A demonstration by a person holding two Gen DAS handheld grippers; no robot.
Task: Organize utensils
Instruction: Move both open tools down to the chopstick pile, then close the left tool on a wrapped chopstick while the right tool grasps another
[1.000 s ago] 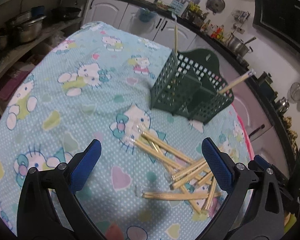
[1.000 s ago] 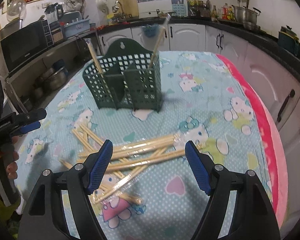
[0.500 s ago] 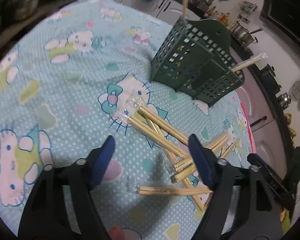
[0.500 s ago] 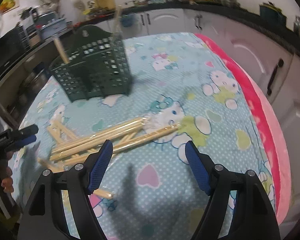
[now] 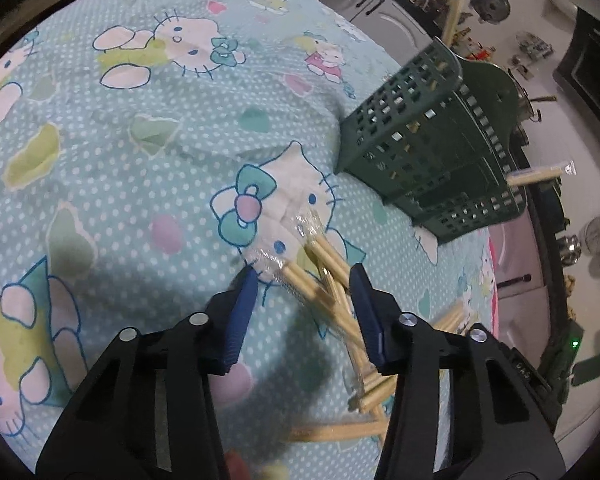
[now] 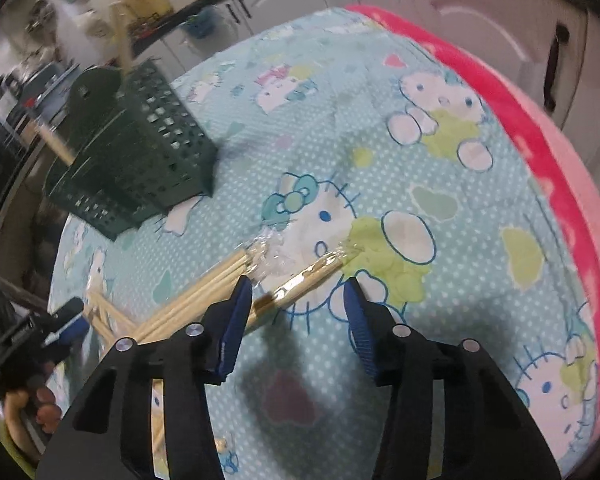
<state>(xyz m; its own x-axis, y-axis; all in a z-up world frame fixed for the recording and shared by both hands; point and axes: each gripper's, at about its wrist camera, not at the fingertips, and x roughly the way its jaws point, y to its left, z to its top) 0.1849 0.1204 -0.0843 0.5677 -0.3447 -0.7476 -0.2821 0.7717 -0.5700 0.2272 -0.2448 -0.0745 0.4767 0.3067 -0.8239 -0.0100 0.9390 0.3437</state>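
Several plastic-wrapped wooden chopstick pairs [image 5: 316, 284] lie in a loose pile on the Hello Kitty tablecloth. My left gripper [image 5: 304, 286] is open, low over the pile, with one wrapped pair between its blue fingers [image 5: 242, 312]. My right gripper [image 6: 298, 294] is open and straddles the wrapped end of another pair [image 6: 300, 280] at the pile's other side. A dark green perforated utensil basket [image 5: 428, 148] stands beyond the pile with two chopstick pairs upright in it; it also shows in the right wrist view [image 6: 128, 152].
The table's pink edge [image 6: 548, 160] runs along the right, with white cabinets beyond. The left gripper and the hand holding it [image 6: 40, 360] show at the far left of the right wrist view. Kitchen counters with pots lie behind the basket.
Both grippers have dropped towards the chopstick pile and narrowed their opening. Each now has a wrapped pair between its fingers. The basket has not moved.
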